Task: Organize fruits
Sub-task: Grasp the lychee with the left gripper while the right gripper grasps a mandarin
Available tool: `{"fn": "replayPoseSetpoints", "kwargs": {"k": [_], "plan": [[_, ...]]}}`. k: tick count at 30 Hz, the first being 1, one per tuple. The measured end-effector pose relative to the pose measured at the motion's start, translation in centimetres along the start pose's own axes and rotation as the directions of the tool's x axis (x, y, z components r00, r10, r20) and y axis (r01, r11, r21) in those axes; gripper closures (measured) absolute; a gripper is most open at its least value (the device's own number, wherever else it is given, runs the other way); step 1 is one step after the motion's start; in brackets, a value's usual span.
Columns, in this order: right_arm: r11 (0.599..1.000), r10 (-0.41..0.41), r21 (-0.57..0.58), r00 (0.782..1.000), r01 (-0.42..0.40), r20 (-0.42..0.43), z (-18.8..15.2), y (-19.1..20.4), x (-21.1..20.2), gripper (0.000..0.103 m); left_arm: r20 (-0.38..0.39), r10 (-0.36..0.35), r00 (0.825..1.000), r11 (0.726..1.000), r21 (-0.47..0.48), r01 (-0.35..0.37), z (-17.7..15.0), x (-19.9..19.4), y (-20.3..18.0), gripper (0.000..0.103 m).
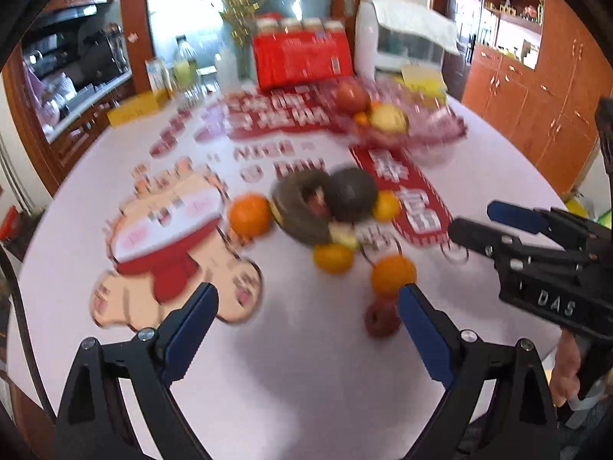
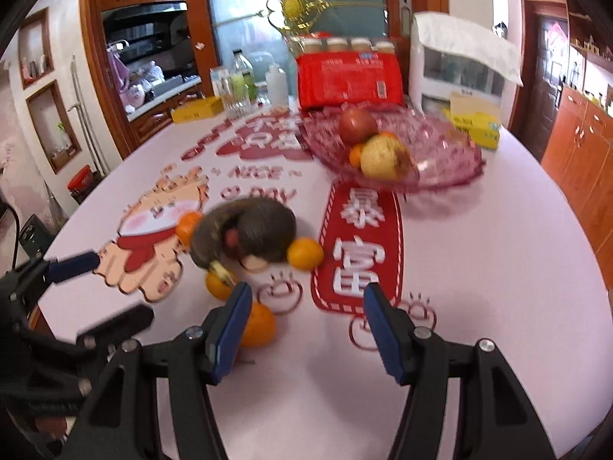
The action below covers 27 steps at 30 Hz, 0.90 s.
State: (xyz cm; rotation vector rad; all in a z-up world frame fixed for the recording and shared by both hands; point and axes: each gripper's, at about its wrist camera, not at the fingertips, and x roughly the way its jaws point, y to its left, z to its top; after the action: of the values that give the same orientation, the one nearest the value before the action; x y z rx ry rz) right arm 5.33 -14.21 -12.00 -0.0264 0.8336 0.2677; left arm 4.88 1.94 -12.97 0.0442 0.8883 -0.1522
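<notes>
Both grippers (image 1: pixel 308 329) (image 2: pixel 306 329) agape — empty, untouching.

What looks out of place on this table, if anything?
Several fruits lie loose on the tablecloth instead of in the pink glass bowl, which already holds some fruit: oranges such as one beside two dark, avocado-like fruits, and a small red fruit nearest the left gripper. Nothing seems spilled.

Blurred fruit pile (image 1: pixel 325 211), orange (image 2: pixel 258 324) half hidden behind hand-held gripper (image 2: pixel 306 326)
</notes>
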Motion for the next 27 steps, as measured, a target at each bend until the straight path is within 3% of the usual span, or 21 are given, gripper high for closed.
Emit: {"fn": "replayPoseSetpoints", "kwargs": {"k": [11,14,19,25,27], "plan": [[0.993,0.004,0.116,0.998,0.004,-0.065,-3.2,-2.5,2.0,0.042,-0.063,-0.089,0.994,0.996,-0.021,0.088,-2.2,3.0,-2.4,0.01],[0.993,0.003,0.121,0.998,0.004,-0.057,-3.1,-2.6,1.9,0.042,-0.086,-0.122,0.989,0.992,-0.028,0.12,-2.3,3.8,-2.9,0.02],[0.993,0.012,0.121,0.999,-0.005,-0.053,-3.1,-2.6,1.9,0.042,-0.131,-0.162,0.978,0.986,-0.044,0.158,-2.6,5.1,-3.2,0.053],[0.993,0.043,0.111,0.997,-0.036,-0.06,-3.2,-2.1,2.2,0.042,-0.117,-0.207,0.971,0.977,-0.074,0.199,-2.7,5.1,-2.5,0.074],[0.994,0.053,0.102,0.997,-0.047,-0.062,-3.1,-1.8,2.3,0.042,-0.11,-0.201,0.973,0.978,-0.071,0.194,-2.8,5.0,-2.3,0.074]]}}
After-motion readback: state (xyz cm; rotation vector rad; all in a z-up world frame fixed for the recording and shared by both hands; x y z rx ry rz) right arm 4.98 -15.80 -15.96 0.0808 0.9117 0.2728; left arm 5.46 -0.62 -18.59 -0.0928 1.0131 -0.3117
